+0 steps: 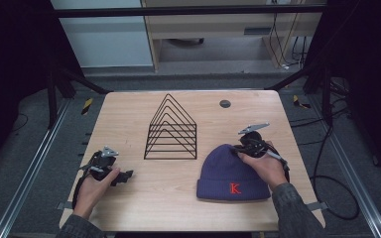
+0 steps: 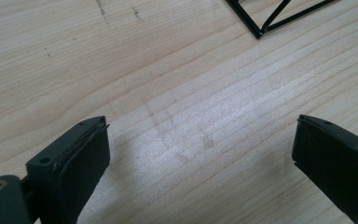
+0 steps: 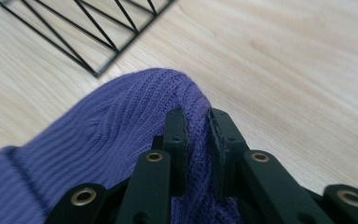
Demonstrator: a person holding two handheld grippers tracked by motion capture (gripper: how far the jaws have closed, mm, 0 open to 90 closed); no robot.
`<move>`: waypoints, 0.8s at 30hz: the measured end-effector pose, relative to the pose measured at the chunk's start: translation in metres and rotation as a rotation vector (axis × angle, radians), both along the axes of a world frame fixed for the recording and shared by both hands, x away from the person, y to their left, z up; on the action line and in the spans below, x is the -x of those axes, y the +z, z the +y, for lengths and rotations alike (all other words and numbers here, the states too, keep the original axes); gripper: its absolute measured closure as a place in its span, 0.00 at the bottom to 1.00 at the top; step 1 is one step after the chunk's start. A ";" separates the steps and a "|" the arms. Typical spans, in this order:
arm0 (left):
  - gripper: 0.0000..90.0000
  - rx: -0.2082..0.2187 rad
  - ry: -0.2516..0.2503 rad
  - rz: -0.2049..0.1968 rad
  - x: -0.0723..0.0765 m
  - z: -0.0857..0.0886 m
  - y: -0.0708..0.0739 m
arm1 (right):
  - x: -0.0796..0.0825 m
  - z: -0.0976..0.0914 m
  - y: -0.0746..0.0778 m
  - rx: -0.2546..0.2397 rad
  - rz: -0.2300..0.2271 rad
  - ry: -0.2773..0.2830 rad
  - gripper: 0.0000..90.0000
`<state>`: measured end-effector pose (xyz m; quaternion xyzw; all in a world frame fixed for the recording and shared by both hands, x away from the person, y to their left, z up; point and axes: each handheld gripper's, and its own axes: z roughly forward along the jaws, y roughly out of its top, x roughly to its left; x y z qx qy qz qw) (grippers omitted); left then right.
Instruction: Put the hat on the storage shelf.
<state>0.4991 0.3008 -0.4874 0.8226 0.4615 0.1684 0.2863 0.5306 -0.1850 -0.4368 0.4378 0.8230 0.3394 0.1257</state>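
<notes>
A purple knit beanie [image 1: 230, 172] with a red letter K lies flat on the wooden table [image 1: 129, 114], front right. My right gripper [image 1: 239, 147] sits at the hat's top edge. In the right gripper view its jaws pinch a fold of the purple beanie [image 3: 98, 140] between them, so the right gripper [image 3: 197, 122] is shut on the fabric. My left gripper [image 1: 127, 175] rests low near the table's front left. The left gripper [image 2: 200, 135] has its jaws wide apart over bare wood.
A black wire rack [image 1: 171, 130] with triangular dividers stands mid-table, just left of the hat; a corner of the rack [image 2: 279, 14] lies ahead of the left gripper. A dark round disc [image 1: 225, 103] sits at the back right.
</notes>
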 end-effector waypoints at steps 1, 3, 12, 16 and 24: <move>0.04 0.001 0.000 -0.005 0.000 0.000 0.001 | 0.003 -0.001 0.003 -0.006 -0.014 0.005 0.87; 0.04 0.003 0.004 -0.017 0.001 0.001 0.002 | 0.010 -0.004 0.011 -0.025 -0.040 0.010 0.87; 0.05 0.013 0.013 -0.061 0.004 0.002 0.009 | 0.031 -0.009 0.032 -0.069 -0.108 0.035 0.87; 0.06 0.035 0.010 -0.084 0.005 0.001 0.011 | 0.040 -0.007 0.044 -0.083 -0.137 0.053 0.87; 0.07 0.070 -0.001 -0.102 0.008 0.000 0.016 | 0.050 -0.003 0.071 -0.095 -0.195 0.093 0.88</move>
